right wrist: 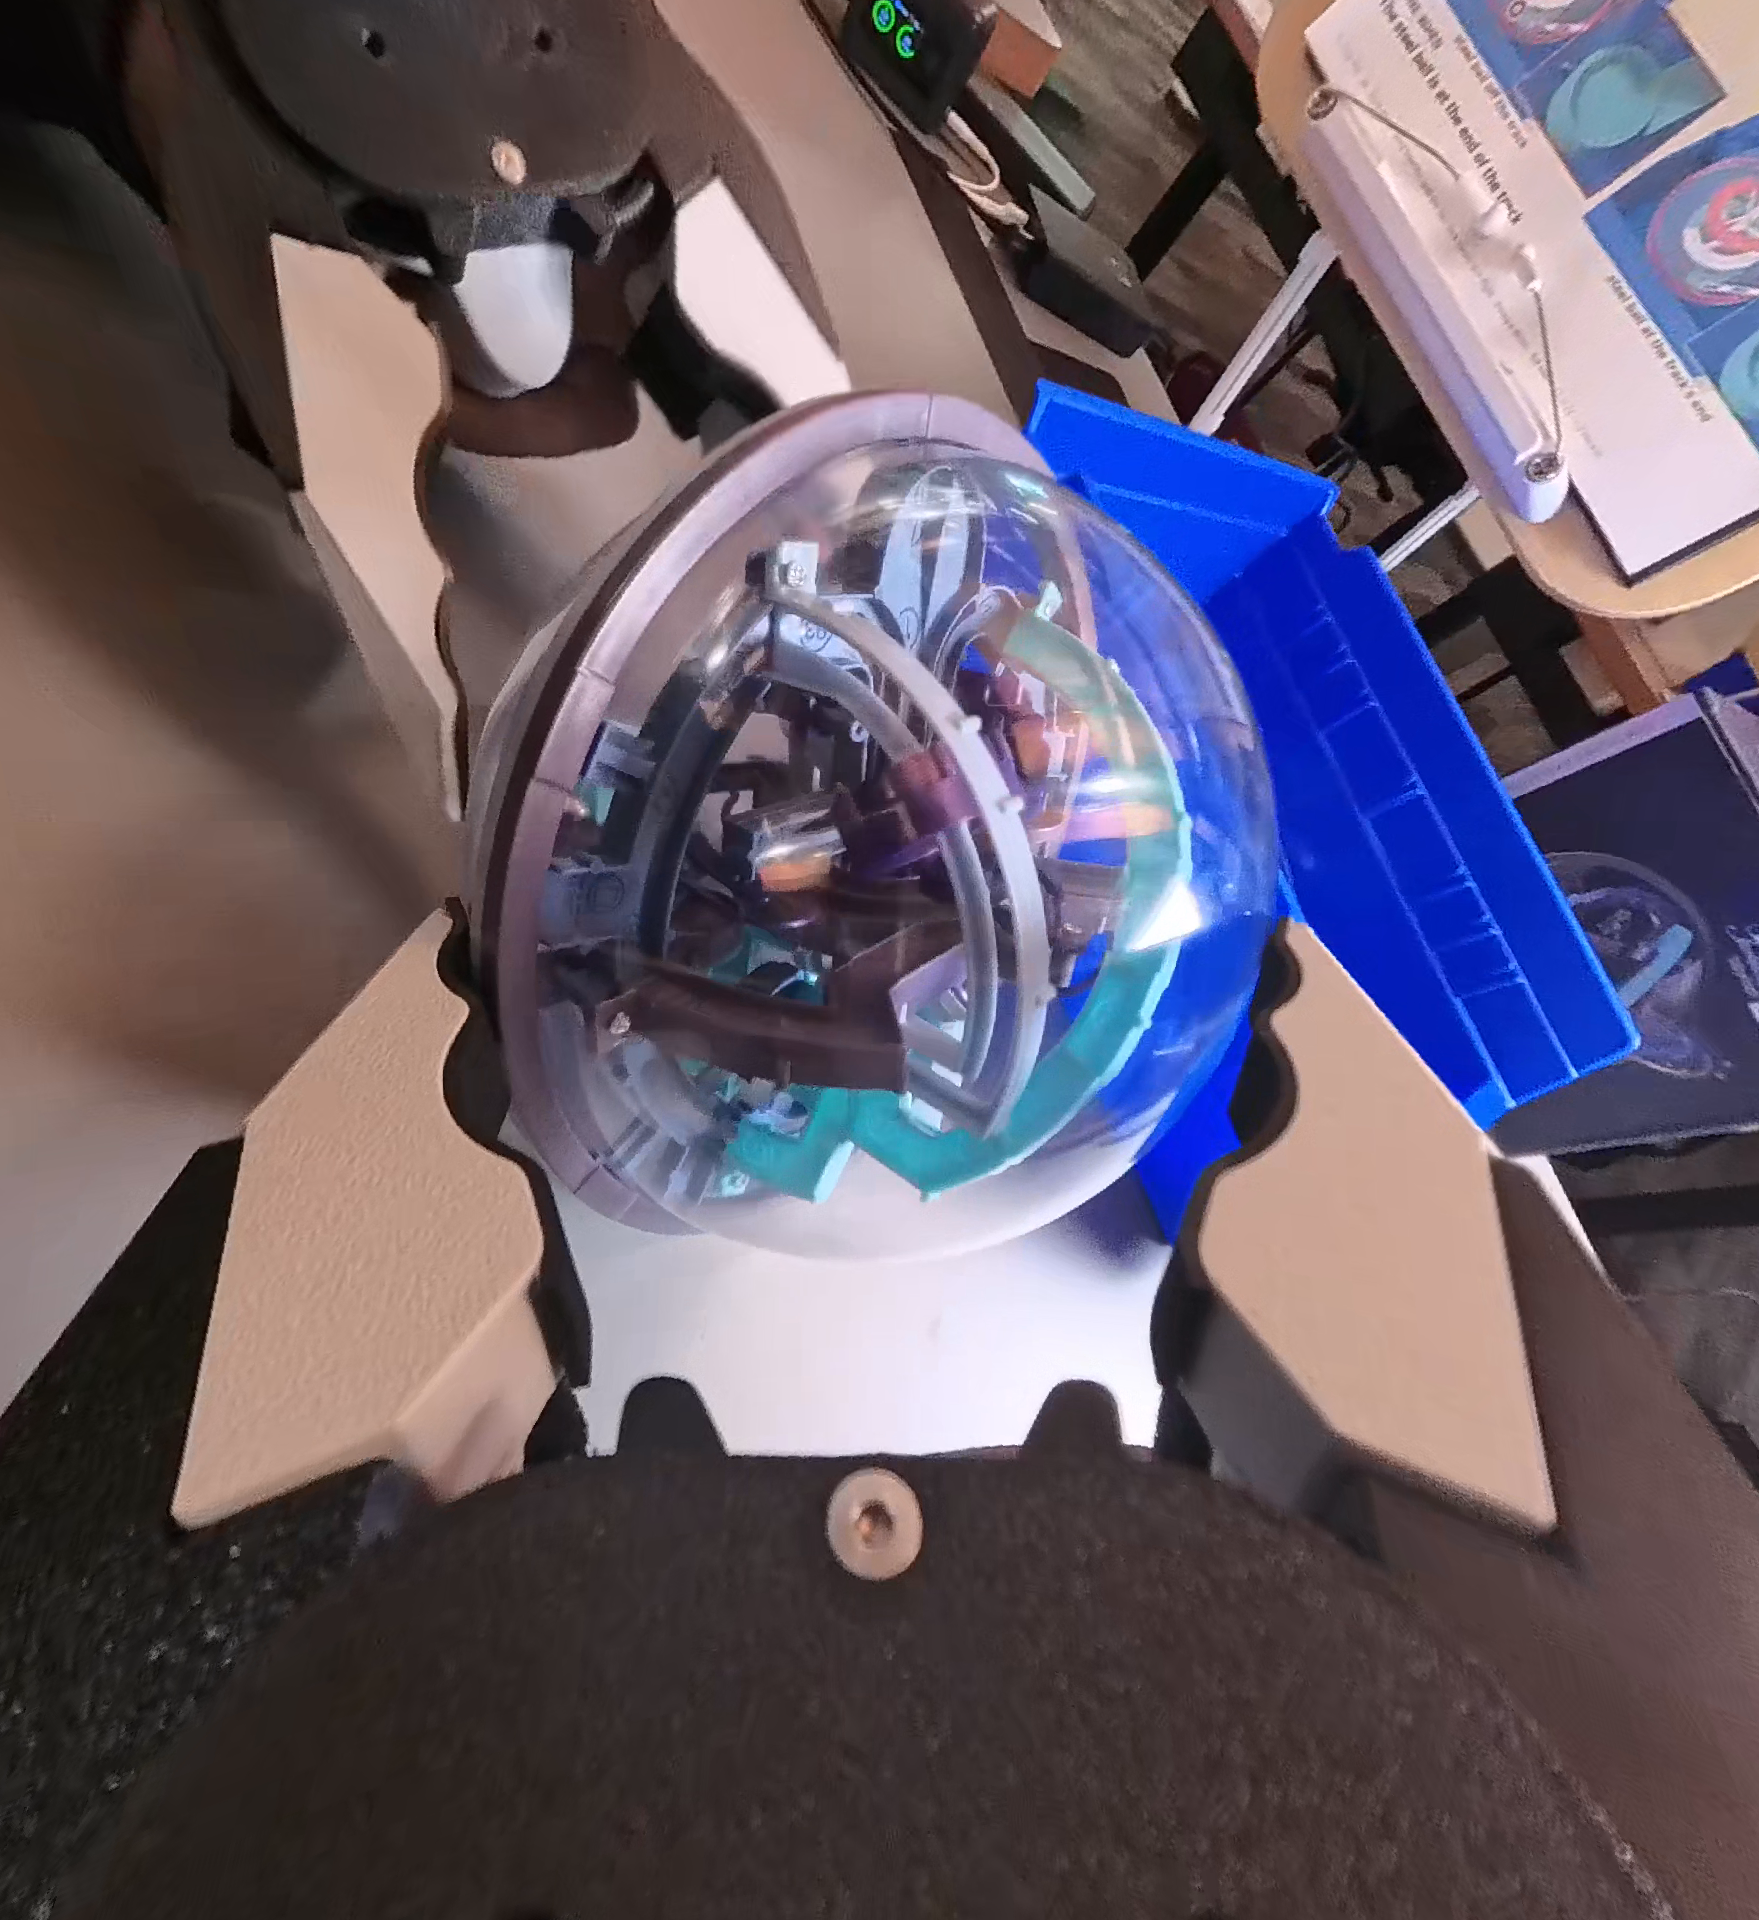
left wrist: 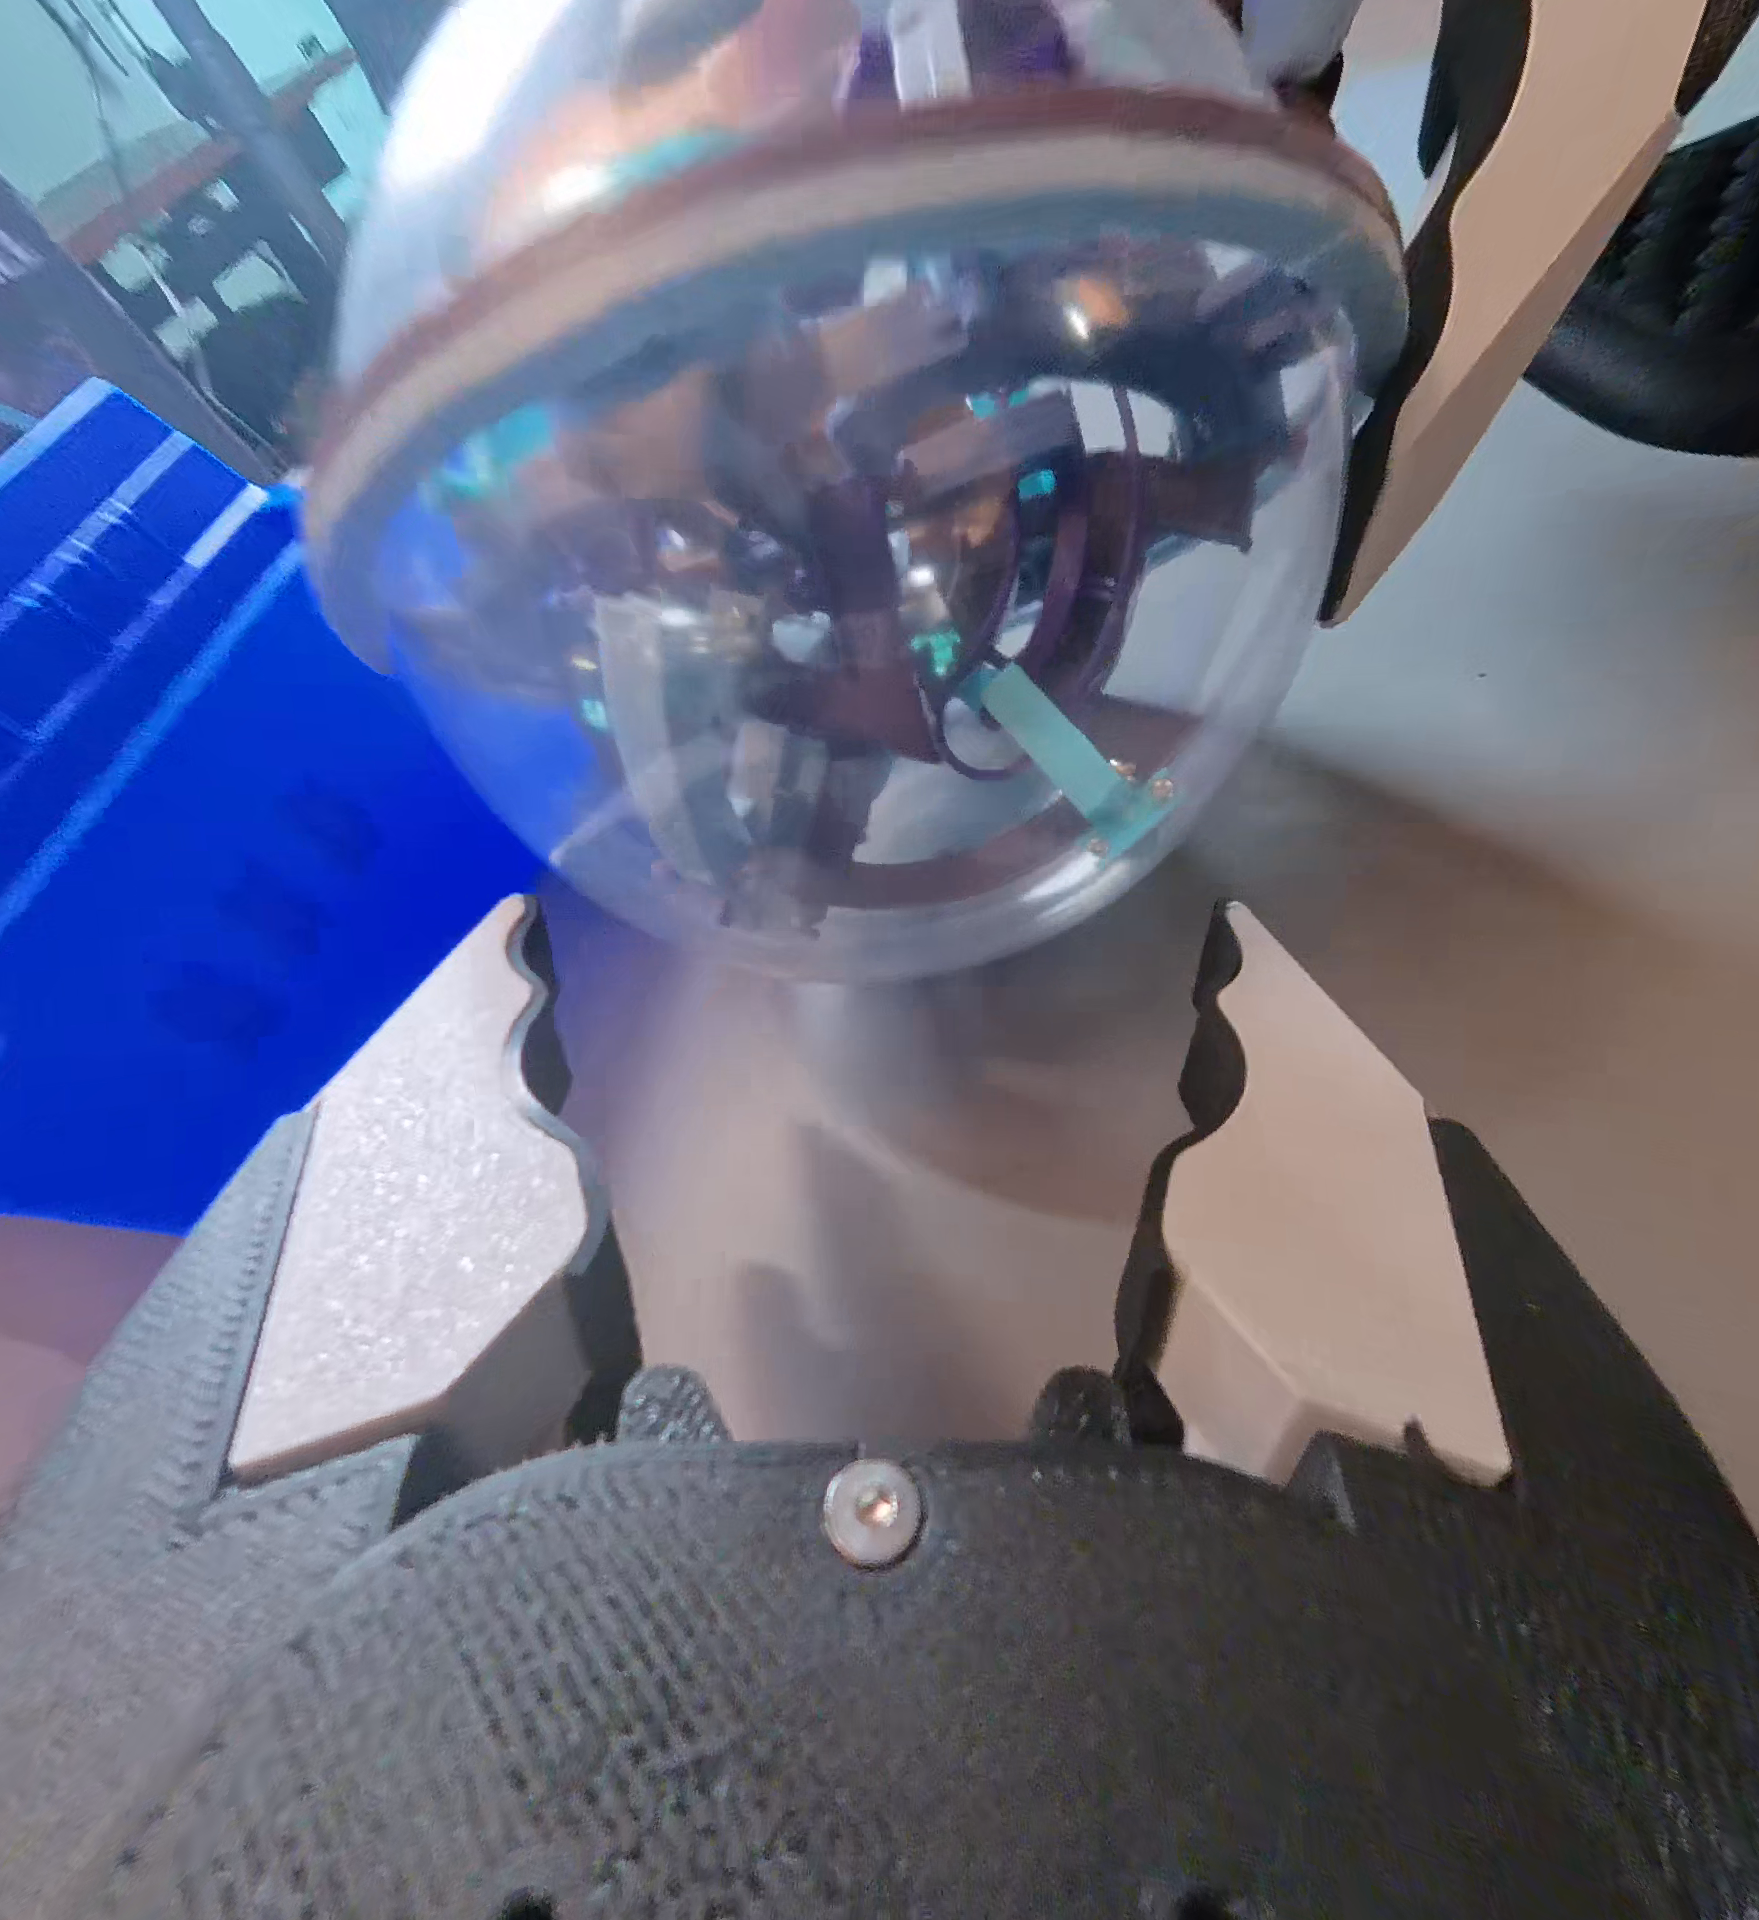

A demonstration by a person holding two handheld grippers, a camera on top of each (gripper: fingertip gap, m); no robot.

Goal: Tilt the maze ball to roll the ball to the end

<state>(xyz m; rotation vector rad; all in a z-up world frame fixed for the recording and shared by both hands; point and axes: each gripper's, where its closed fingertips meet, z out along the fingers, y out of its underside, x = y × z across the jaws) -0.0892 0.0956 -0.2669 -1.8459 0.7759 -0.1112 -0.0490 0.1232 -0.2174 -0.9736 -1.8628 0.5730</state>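
The maze ball is a clear sphere with a grey-brown ring around its middle and teal, grey and purple tracks inside. It is held off the table between both grippers. My right gripper clamps it, one fingertip on each side. My left gripper is spread wide at the ball's far side, with only the lower cap between its tips and a gap on each side. One left finger lies against the ring. A right finger shows beside the ball. I cannot make out the small steel ball inside.
A blue plastic bin stands right behind the ball and also shows in the left wrist view. The pale table lies below. A clipboard with picture sheets and the dark maze ball box are at the right.
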